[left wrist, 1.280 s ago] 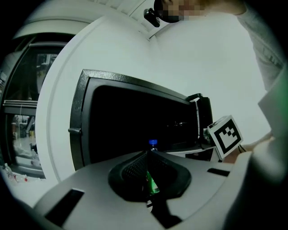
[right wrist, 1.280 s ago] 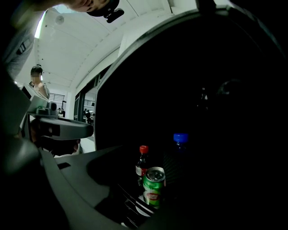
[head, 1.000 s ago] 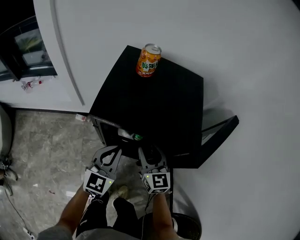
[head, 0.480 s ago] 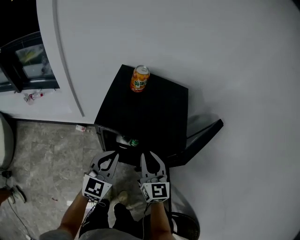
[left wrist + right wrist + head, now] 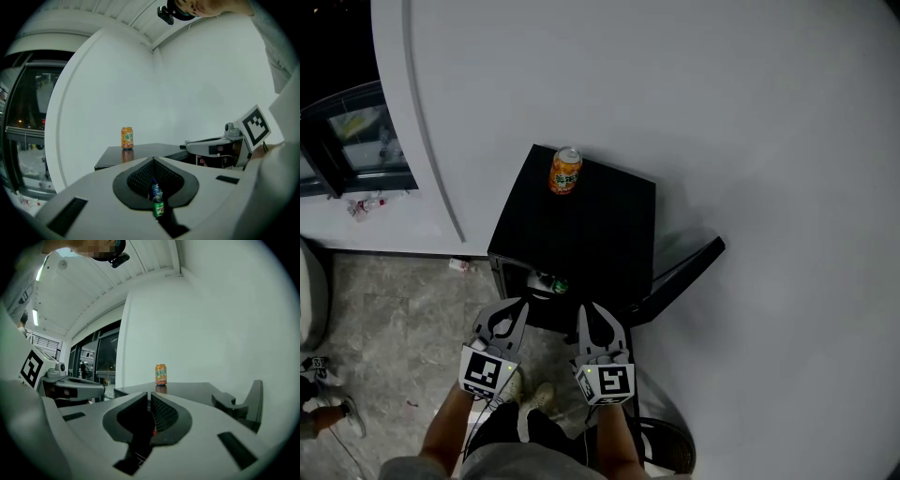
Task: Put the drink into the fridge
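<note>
Drink (image 5: 565,172) stands untouched on the fridge (image 5: 581,225), whose door (image 5: 684,272) is open. Your left gripper (image 5: 514,305) is closed, and your right gripper (image 5: 591,309) has just been closing on nothing. Next, I'd say, open 1 and reach for the drink.

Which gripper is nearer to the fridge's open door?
Right. The right gripper, whose empty jaws have just been closing, hovers just left of the open door in the head view; the left gripper is further left, beyond it.
</note>
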